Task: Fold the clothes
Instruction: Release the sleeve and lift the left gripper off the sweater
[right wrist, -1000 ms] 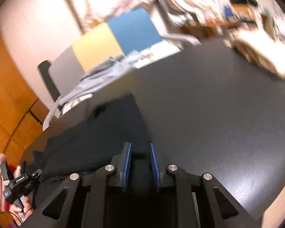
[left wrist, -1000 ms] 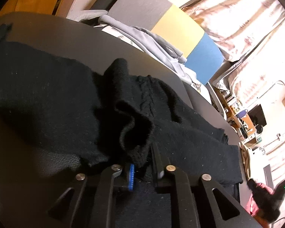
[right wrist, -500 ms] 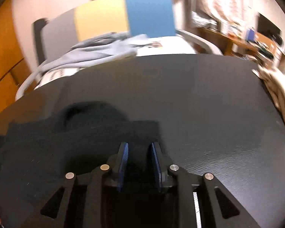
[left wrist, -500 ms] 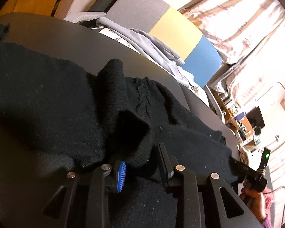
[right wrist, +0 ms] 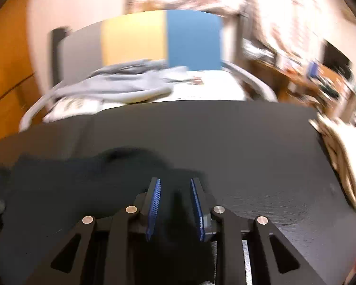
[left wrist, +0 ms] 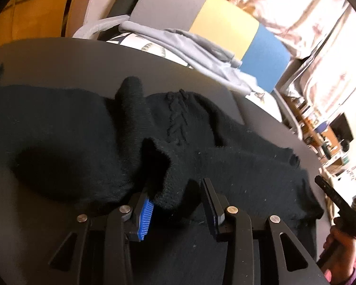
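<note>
A black sweater (left wrist: pixel 66 137) of fuzzy knitted wool lies spread over the dark, matt worktop (left wrist: pixel 59 54). A cable pattern runs down its middle, and one thick fold (left wrist: pixel 133 102) stands up like a ridge. A ribbed edge of the sweater hangs between the jaws of the left gripper (left wrist: pixel 178 204). These jaws have just been opening: the cloth touches the blue ribbed pad (left wrist: pixel 144 218) on one side, and a clear gap stays at the other finger, so the cloth is not pinched. The right gripper (right wrist: pixel 175 204) is over the sweater's edge (right wrist: pixel 83 178); its jaws have also just been opening and stand a little apart, with dark cloth below them, but the view is blurred. Behind the worktop stands a chair (left wrist: pixel 225 30) with a back in grey, yellow and blue, and a soft grey garment (left wrist: pixel 189 45) lies on it. Pale shiny curtains (left wrist: pixel 296 14) and a cluttered wooden desk (right wrist: pixel 320 78) fill the room behind.
</note>
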{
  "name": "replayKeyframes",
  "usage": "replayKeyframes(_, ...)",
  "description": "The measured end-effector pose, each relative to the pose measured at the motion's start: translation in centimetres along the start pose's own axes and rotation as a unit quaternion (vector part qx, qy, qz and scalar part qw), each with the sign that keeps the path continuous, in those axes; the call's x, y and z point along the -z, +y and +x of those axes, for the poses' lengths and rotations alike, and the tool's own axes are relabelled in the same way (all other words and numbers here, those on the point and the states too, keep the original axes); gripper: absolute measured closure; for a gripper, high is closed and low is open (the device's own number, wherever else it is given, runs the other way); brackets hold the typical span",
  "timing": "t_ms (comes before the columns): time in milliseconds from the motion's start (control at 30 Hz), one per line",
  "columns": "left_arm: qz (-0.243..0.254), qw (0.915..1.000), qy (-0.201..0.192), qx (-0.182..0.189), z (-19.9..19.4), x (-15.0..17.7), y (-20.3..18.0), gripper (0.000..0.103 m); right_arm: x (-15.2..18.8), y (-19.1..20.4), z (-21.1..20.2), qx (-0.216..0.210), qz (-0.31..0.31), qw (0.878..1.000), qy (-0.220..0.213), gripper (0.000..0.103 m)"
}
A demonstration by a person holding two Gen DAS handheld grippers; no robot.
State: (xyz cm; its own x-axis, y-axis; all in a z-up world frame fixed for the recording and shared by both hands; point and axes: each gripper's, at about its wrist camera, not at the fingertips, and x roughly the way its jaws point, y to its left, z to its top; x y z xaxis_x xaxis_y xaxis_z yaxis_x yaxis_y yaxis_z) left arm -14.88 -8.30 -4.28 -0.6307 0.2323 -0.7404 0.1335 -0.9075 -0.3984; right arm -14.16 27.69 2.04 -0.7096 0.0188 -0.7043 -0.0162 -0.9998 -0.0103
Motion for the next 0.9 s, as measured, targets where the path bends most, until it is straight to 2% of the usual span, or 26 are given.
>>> replayKeyframes(33, -0.003, 1.0, 0.002, -0.002, -0.2, 0.1, 0.3, 0.064, 0.6, 1.2, 0.7, -0.009, -0.02, 1.0, 0.016, 0.077)
replayKeyframes(133, -0.019, 0.9998, 0.006, -0.002, -1.1, 0.1, 1.4, 0.064, 2.0, 2.2, 2.5, 0.018, -0.045, 0.998, 0.042, 0.077)
replayKeyframes(233, -0.061, 0.998, -0.002, 0.019, -2.6, 0.4, 3.7, 0.063, 2.0, 2.0, 2.6, 0.027, -0.041, 0.998, 0.044, 0.077)
replayKeyframes(300, -0.086, 0.9961, -0.007, 0.018, -3.6, 0.7, 5.2, 0.063, 1.9, 2.0, 2.7, 0.029, -0.041, 0.998, 0.044, 0.076)
replayKeyframes(433, -0.124, 0.9921, -0.017, 0.009, -5.4, 1.4, 8.0, 0.054, 1.0, 3.5, 1.8, 0.067, -0.056, 0.995, 0.05, 0.076)
replayKeyframes(500, -0.133, 0.9907, -0.029, -0.007, -6.1, 1.6, 9.3, 0.052, 0.8, 5.0, 0.1, 0.031, -0.054, 0.998, 0.018, 0.075)
replayKeyframes(533, -0.141, 0.9892, -0.036, -0.017, -6.2, 1.5, 10.0, 0.048, 0.6, 6.5, -1.0, -0.016, -0.054, 0.998, 0.002, 0.075)
replayKeyframes(567, -0.151, 0.9871, -0.044, -0.026, -6.4, 1.4, 10.8, 0.045, 0.5, 7.9, -1.5, -0.046, -0.061, 0.997, -0.002, 0.075)
replayKeyframes(667, -0.193, 0.977, -0.065, -0.063, -7.1, 0.3, 13.3, 0.043, 0.3, 12.5, -1.4, -0.086, -0.109, 0.99, 0.003, 0.075)
replayKeyframes(733, -0.222, 0.9679, -0.078, -0.088, -7.5, -0.5, 15.0, 0.041, 0.3, 14.9, -0.7, -0.088, -0.136, 0.987, 0.001, 0.075)
replayKeyframes(767, -0.236, 0.9626, -0.086, -0.102, -7.7, -1.0, 15.9, 0.04, 0.3, 15.7, -0.3, -0.088, -0.142, 0.986, 0.002, 0.075)
replayKeyframes(833, -0.263, 0.9503, -0.101, -0.133, -8.1, -2.1, 17.9, 0.03, 1.2, 16.7, 0.8, -0.089, -0.142, 0.986, 0.013, 0.075)
replayKeyframes(900, -0.27, 0.9428, -0.113, -0.159, -8.3, -3.3, 19.0, 0.03, 2.2, 16.7, 1.5, -0.091, -0.126, 0.988, 0.022, 0.073)
